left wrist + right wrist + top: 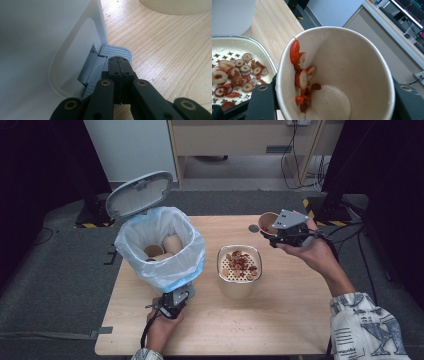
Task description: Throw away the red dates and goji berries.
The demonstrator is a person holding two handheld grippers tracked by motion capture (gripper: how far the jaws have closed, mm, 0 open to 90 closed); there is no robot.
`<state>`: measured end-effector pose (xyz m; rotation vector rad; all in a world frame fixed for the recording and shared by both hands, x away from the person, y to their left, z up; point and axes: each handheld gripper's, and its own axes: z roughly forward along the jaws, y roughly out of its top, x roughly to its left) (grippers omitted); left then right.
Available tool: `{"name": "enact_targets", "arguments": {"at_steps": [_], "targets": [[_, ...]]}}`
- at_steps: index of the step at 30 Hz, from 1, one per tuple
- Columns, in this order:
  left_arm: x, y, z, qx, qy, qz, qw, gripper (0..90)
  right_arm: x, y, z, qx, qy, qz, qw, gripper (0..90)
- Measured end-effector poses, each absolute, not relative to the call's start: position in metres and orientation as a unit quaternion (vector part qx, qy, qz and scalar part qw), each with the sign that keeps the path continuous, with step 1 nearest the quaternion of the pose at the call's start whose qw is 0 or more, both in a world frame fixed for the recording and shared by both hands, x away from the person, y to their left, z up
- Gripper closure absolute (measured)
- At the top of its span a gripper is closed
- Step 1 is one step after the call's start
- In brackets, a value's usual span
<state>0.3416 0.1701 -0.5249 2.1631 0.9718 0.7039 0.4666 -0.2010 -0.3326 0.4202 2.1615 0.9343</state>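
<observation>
Left claw (119, 65), jaws together, presses the bin pedal (117, 52); right claw (280, 236) clamps a paper cup (342, 75) holding sliced red dates (302, 80).

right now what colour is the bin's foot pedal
Grey-blue, ribbed; the pedal shows best in the left gripper view.

Light wooden table (280, 320) standing on grey floor (50, 280). Pedal bin (160, 247) sitting at left of tabletop, lid (139, 194) tilting open, blue-white liner (165, 275) folding over rim, paper cups (167, 247) lying inside. Bin's grey pedal (116, 51) sticking out over wood at base. Cream container (239, 270) resting near table centre, just right of bin, perforated insert carrying red-and-white slices (240, 262). Small dark round spot (254, 228) showing on far part of tabletop; what it is, cannot tell.
</observation>
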Motion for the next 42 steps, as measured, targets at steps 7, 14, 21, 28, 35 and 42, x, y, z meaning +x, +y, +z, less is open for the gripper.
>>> {"name": "enact_targets", "arguments": {"at_steps": [7, 14, 21, 28, 35, 42], "targets": [[0.342, 0.17, -0.525, 0.826, 0.372, 0.268, 0.329, 89.4, 0.468, -0.21, -0.334, 0.181, 0.839, 0.378, 0.347, 36.0], [0.342, 0.17, -0.525, 0.826, 0.372, 0.268, 0.329, 89.4, 0.47, -0.219, -0.335, 0.199, 0.836, 0.393, 0.326, 36.0], [0.342, 0.17, -0.525, 0.826, 0.372, 0.268, 0.329, 89.4, 0.471, -0.23, -0.336, 0.215, 0.834, 0.408, 0.303, 36.0], [0.342, 0.17, -0.525, 0.826, 0.372, 0.267, 0.329, 89.4, 0.47, -0.237, -0.338, 0.219, 0.835, 0.418, 0.283, 35.9], [0.342, 0.17, -0.525, 0.826, 0.372, 0.267, 0.329, 89.4, 0.468, -0.243, -0.344, 0.225, 0.836, 0.423, 0.266, 35.9], [0.342, 0.17, -0.525, 0.826, 0.372, 0.268, 0.329, 89.4, 0.468, -0.249, -0.347, 0.241, 0.836, 0.431, 0.238, 35.9]]}}
